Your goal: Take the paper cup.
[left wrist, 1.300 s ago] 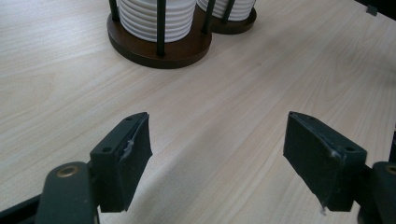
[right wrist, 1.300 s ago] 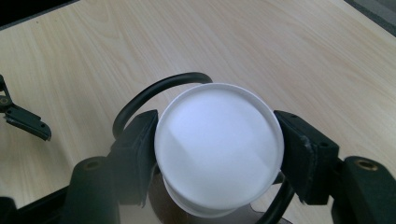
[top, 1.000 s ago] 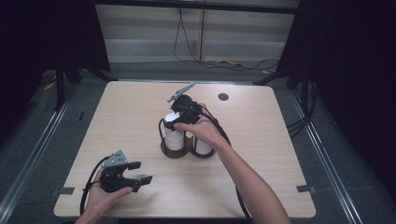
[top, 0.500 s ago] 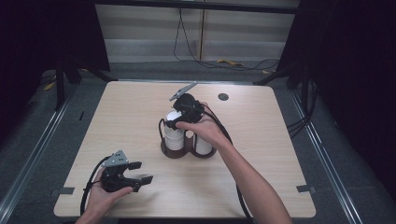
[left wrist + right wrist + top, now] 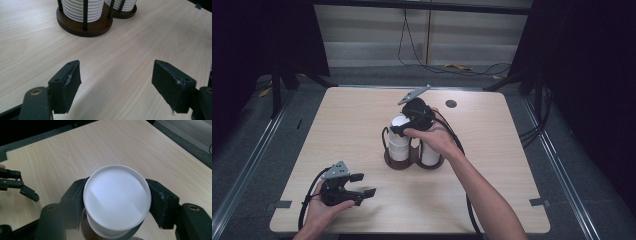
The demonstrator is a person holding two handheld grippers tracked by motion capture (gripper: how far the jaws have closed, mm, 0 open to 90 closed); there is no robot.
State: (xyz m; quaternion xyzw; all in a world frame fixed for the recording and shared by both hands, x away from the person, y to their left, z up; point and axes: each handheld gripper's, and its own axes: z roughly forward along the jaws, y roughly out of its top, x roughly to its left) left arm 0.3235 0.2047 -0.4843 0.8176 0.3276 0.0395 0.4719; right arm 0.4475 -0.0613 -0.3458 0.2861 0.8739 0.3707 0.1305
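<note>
Risk is sitting chiefly in the grip: the right tongs (image 5: 117, 202) are pinching the top white ribbed paper cup (image 5: 117, 200) of the left stack, their two black pads pressing on opposite sides just under its rim. Squeezing harder is likely to be denting the thin wall; pulling at a slant is likely to be dragging the cups nested below, or tipping the dark round wooden holder with thin black upright rods (image 5: 412, 159), which is standing near the middle of the pale wooden desk (image 5: 512, 145). A second white cup stack (image 5: 430, 154) is standing in the holder's other bay at 3 o'clock, touching distance from the lift path, and the rods are fencing the cup, so a straight upward draw appears to be called for. The left tongs (image 5: 362, 185) are resting spread wide and empty at 7 o'clock of the holder, well apart. A small dark round disc (image 5: 451, 104) is lying at 1 o'clock, out of the way.
</note>
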